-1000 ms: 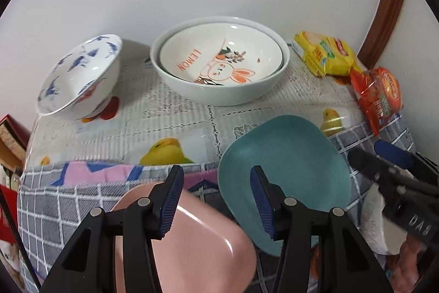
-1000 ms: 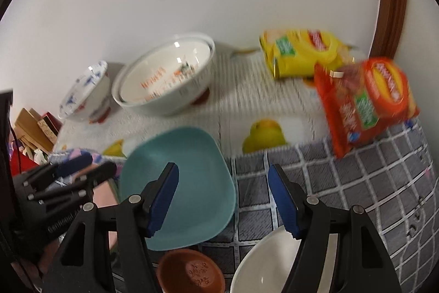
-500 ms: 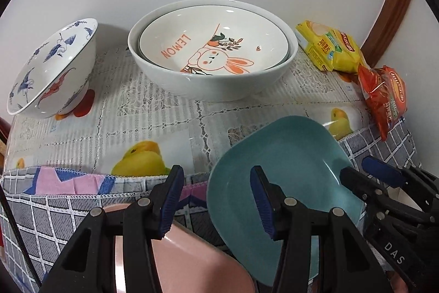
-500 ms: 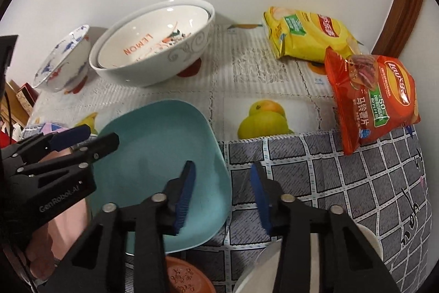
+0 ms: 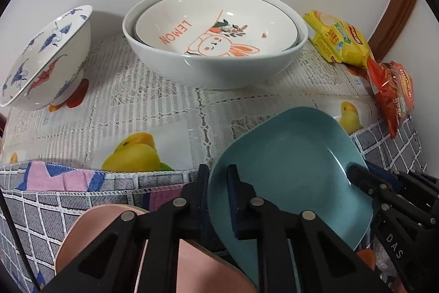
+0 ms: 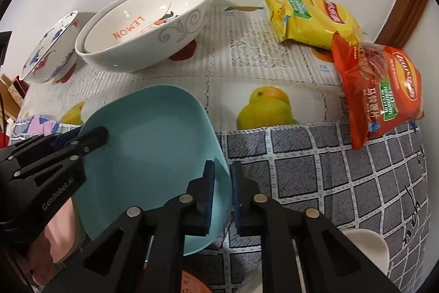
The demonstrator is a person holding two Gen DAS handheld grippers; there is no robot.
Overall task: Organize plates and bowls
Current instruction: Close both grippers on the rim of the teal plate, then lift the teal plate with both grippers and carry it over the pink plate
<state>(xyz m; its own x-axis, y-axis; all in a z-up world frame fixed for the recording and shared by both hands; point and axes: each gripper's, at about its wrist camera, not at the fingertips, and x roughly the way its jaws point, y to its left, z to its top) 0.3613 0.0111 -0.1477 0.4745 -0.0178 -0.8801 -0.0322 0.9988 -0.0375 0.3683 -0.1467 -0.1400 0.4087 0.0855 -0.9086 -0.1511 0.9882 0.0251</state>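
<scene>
A teal square plate [image 5: 290, 169] [image 6: 153, 144] is held by both grippers at opposite rims, tilted a little above the table. My left gripper [image 5: 218, 183] is shut on its left rim, and it also shows in the right wrist view [image 6: 90, 137]. My right gripper [image 6: 222, 183] is shut on its right rim, and it also shows in the left wrist view [image 5: 365, 175]. A pink plate [image 5: 192, 260] lies below my left gripper. A large white bowl [image 5: 216, 56] holds a rabbit "LEMON" bowl [image 5: 216, 26]. A blue-patterned bowl [image 5: 44, 56] stands at the left.
A yellow snack bag [image 6: 310, 18] and an orange chip bag [image 6: 381, 89] lie at the back right by the wall. A white bowl [image 6: 365, 246] and a brown dish [image 6: 192, 282] sit near the front. A grey checked cloth [image 6: 329, 169] covers the front.
Both grippers have moved in and closed on the teal plate's opposite rims; a second ago both were open around it. The plate now sits tilted between them.
</scene>
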